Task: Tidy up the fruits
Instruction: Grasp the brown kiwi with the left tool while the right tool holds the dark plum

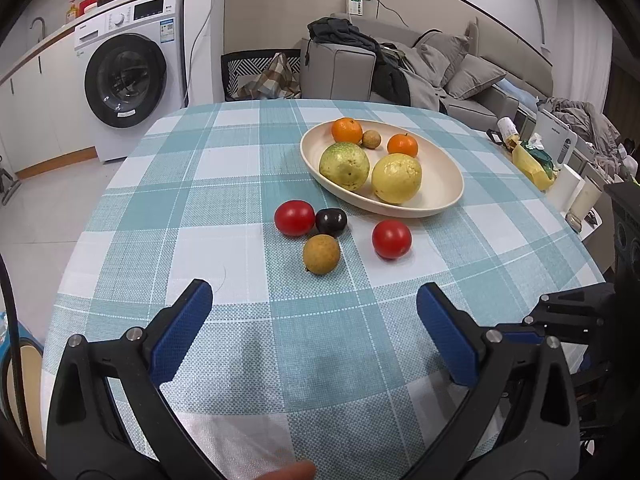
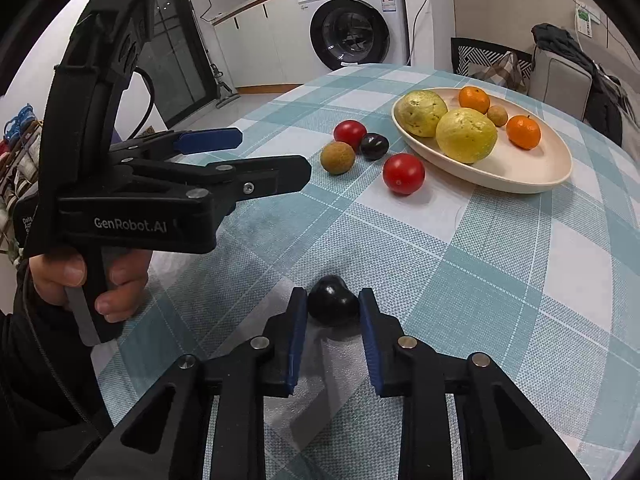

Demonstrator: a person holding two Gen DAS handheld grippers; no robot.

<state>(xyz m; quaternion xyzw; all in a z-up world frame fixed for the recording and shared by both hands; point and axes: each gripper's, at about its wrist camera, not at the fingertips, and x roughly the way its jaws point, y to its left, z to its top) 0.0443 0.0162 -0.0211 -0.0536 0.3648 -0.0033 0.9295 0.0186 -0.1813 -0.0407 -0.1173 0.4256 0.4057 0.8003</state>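
Note:
A cream oval bowl (image 1: 448,196) (image 2: 552,164) holds two yellow-green guavas, two oranges and a small brown fruit. On the checked tablecloth in front of it lie two red tomatoes (image 1: 295,218) (image 1: 391,239), a dark plum (image 1: 331,221) and a brown round fruit (image 1: 321,254). My left gripper (image 1: 314,308) is open and empty, hovering short of these fruits; it also shows in the right wrist view (image 2: 276,154). My right gripper (image 2: 333,300) is shut on a second dark plum (image 2: 333,306), low over the cloth.
The round table's edge (image 1: 120,168) curves close on the left. A washing machine (image 1: 128,76) stands beyond it, a sofa with clothes (image 1: 420,64) at the back. Bags and boxes (image 1: 532,160) crowd the table's right side.

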